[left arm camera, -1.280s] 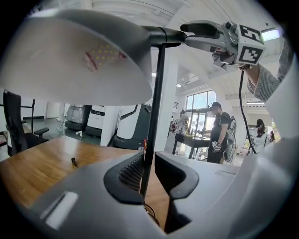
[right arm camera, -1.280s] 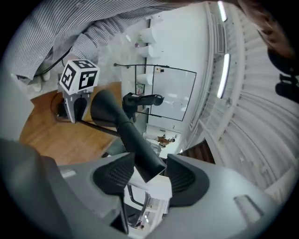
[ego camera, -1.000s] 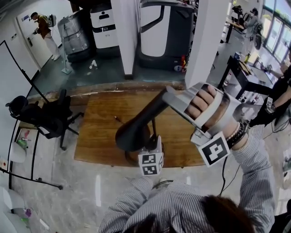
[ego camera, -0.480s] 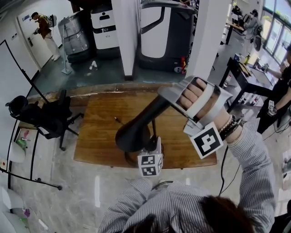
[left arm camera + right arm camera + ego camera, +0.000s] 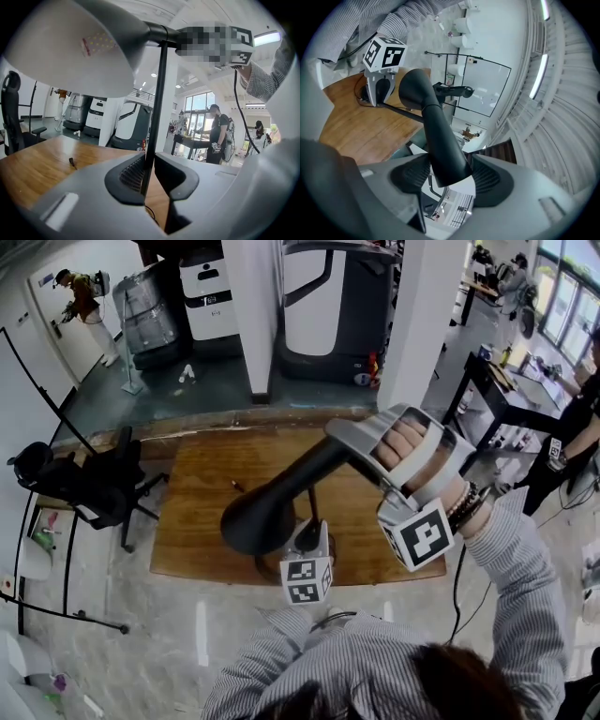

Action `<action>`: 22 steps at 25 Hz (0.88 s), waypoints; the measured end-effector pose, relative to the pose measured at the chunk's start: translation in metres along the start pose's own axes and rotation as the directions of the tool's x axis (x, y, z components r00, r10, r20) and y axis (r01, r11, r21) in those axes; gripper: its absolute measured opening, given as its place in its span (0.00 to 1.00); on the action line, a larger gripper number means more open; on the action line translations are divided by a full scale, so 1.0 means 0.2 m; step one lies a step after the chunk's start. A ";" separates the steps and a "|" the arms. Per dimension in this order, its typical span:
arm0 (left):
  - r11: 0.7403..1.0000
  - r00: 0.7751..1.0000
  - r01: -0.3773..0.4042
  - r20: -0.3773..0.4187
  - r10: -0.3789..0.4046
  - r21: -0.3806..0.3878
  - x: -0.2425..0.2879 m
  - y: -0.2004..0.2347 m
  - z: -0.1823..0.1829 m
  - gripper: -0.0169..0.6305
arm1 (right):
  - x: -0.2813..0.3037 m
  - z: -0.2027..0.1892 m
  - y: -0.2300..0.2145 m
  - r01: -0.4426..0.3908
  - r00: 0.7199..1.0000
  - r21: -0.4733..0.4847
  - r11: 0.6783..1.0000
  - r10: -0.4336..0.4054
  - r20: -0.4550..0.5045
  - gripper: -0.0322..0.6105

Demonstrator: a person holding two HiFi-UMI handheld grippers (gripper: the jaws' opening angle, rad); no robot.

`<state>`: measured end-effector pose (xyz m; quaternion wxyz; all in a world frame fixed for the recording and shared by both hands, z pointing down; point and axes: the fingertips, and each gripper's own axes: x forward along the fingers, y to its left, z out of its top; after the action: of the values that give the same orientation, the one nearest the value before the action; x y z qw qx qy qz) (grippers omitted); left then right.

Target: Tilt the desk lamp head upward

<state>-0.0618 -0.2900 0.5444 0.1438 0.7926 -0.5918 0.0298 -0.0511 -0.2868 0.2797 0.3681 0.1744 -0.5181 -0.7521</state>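
Our left gripper (image 5: 149, 176) clamped the thin pole (image 5: 159, 93), we judged to keep it steady on the desk (image 5: 192, 521); the head (image 5: 267, 512) hung over the desk's middle, wide mouth facing down; our right gripper (image 5: 447, 176) pinched its narrow end (image 5: 445, 159), placed to lever it upward; we could read no writing, only square markers (image 5: 307, 579).

A brown wooden tabletop (image 5: 192, 521) bore a small dark object (image 5: 238, 486), with a black wheeled office chair (image 5: 89, 479) near its left edge and a white square pillar (image 5: 253, 315) beyond it.
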 end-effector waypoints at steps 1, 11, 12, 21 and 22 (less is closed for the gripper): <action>1.000 1.000 0.002 -0.001 -0.002 0.001 0.00 0.00 0.00 0.12 | 0.00 -0.01 0.00 0.018 1.000 0.021 1.000 -0.017 -0.016 0.45; 0.999 0.999 0.046 -0.005 -0.046 0.008 0.01 -0.02 0.01 0.12 | -0.03 -0.06 0.07 0.116 0.992 0.286 0.951 -0.094 -0.090 0.45; 0.999 0.999 0.048 -0.005 -0.048 0.008 0.01 -0.02 0.01 0.12 | -0.03 -0.07 0.08 0.125 0.990 0.311 0.942 -0.099 -0.099 0.45; 0.997 0.997 0.072 -0.009 -0.072 0.017 0.00 -0.02 0.01 0.12 | -0.04 -0.06 0.15 0.202 0.977 0.518 0.831 -0.131 -0.170 0.45; 0.997 0.997 0.075 -0.010 -0.075 0.017 0.00 -0.02 0.01 0.12 | -0.04 -0.06 0.16 0.209 0.975 0.542 0.814 -0.131 -0.178 0.45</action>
<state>-0.0580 -0.2905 0.5417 0.1404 0.8153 -0.5607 0.0331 -0.0260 -0.2952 0.3025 0.2661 0.3693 -0.6714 -0.5849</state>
